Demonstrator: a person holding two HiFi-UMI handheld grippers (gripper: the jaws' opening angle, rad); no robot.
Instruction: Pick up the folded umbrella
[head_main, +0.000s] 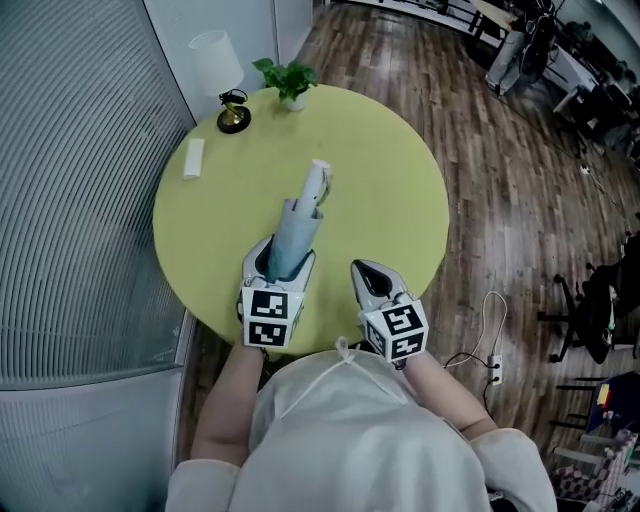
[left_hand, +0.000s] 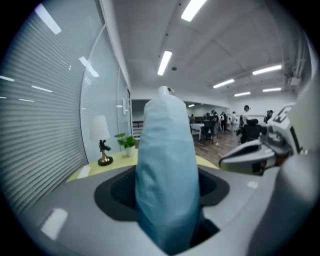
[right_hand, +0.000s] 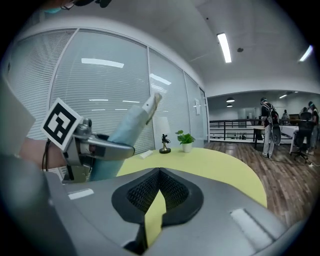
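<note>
Round table's near edge lies beside left gripper clamping the umbrella.

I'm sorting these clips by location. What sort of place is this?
Most likely an open-plan office. A glass partition with blinds curves beside the round table, an office chair stands on the wood floor, and strip lights run along the ceiling.
</note>
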